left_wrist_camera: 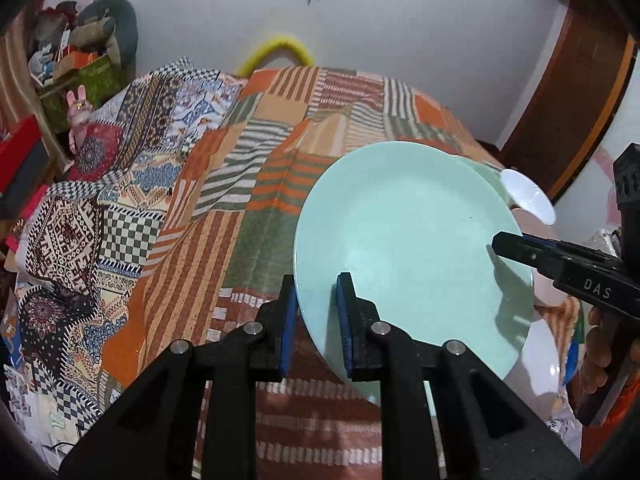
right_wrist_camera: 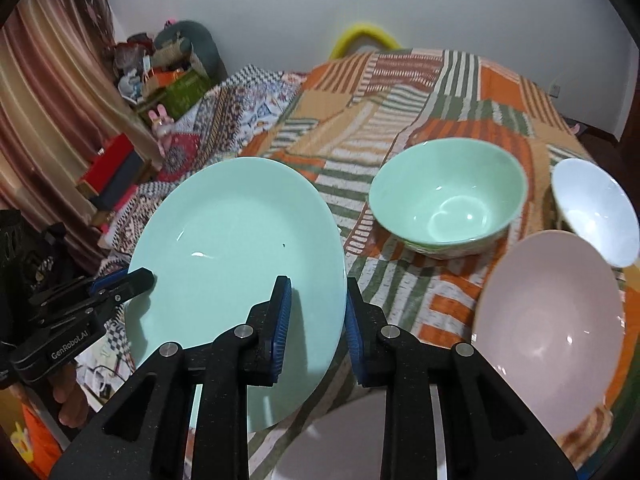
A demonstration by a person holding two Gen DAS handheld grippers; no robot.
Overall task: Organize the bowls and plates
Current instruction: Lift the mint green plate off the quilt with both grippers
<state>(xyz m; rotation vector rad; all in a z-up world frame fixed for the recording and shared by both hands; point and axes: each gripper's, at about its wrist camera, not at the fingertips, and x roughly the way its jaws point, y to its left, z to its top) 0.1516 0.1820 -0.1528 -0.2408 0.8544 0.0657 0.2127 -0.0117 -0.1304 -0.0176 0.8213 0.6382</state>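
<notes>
A mint green plate [left_wrist_camera: 408, 232] [right_wrist_camera: 240, 232] hangs tilted above the patchwork blanket, held at two places on its rim. My left gripper [left_wrist_camera: 316, 320] is shut on the near edge, one blue pad above the rim and one below. In the right wrist view this left gripper [right_wrist_camera: 132, 280] reaches in from the left. My right gripper [right_wrist_camera: 316, 320] is shut on the plate's right edge, and in the left wrist view it [left_wrist_camera: 508, 246] comes in from the right. A green bowl [right_wrist_camera: 448, 196], a white bowl [right_wrist_camera: 596, 208] and a pink bowl [right_wrist_camera: 548, 320] stand on the blanket.
The patchwork blanket [left_wrist_camera: 224, 208] covers a bed. A pale dish [right_wrist_camera: 332, 440] lies under my right gripper. Boxes and soft toys [left_wrist_camera: 80, 60] pile up at the far left by a striped curtain [right_wrist_camera: 48, 120]. A wooden door [left_wrist_camera: 568, 112] stands at the right.
</notes>
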